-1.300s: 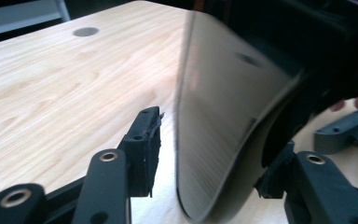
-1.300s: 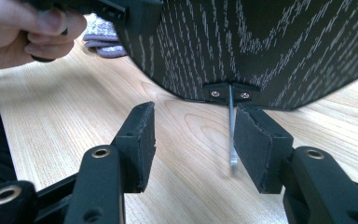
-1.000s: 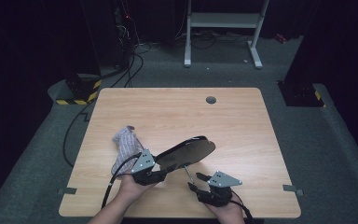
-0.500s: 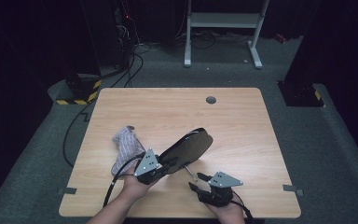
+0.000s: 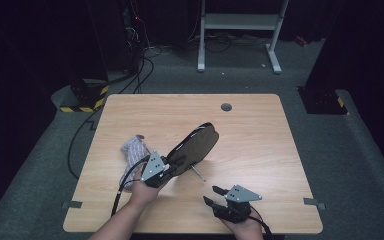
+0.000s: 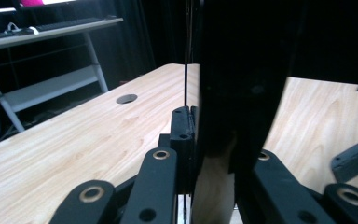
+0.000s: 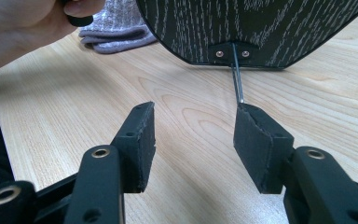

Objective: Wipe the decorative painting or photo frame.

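The left gripper [image 5: 172,165] had just clamped onto the black oval board [image 5: 196,146], tilted above the table [image 5: 260,145]; near it, the right gripper [image 5: 214,195] gaped empty.

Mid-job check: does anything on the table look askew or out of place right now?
The black oval board is tipped up off the table, clamped on one edge by the left gripper, with a thin metal rod poking out beneath it. The grey cloth lies crumpled.
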A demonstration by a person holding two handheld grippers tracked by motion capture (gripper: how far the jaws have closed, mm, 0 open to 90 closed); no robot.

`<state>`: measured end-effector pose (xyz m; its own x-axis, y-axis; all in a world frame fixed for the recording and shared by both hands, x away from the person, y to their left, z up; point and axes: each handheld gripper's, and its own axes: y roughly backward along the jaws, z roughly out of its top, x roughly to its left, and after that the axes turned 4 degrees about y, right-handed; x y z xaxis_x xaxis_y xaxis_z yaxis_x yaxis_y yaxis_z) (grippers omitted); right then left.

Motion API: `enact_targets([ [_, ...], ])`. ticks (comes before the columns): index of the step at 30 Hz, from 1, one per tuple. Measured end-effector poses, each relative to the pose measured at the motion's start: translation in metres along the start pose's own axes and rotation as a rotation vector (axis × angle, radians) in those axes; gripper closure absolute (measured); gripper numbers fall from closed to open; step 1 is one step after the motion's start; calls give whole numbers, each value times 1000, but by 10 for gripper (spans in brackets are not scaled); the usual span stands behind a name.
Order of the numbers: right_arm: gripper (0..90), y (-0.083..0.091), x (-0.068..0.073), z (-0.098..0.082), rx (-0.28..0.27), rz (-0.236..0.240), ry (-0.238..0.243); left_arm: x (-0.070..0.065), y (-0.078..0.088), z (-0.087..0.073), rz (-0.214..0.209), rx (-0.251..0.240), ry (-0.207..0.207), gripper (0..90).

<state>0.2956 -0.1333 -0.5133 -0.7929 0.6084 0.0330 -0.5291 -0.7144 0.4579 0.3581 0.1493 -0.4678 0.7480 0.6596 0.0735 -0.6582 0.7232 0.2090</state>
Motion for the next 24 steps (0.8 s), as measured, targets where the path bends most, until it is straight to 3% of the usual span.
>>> enact_targets([
  [6, 484, 1, 0, -1, 4, -3, 0, -1, -2, -2, -18, 0, 12, 804],
  [11, 483, -1, 0, 1, 3, -10, 3, -3, 2, -5, -25, 12, 52, 790],
  [18, 471, -8, -2, 7, 6, -46, 14, -8, 8, -8, -31, 16, 51, 764],
  [24, 479, -17, -6, 12, 25, -87, 39, -6, 14, -14, -44, 65, 62, 575],
])
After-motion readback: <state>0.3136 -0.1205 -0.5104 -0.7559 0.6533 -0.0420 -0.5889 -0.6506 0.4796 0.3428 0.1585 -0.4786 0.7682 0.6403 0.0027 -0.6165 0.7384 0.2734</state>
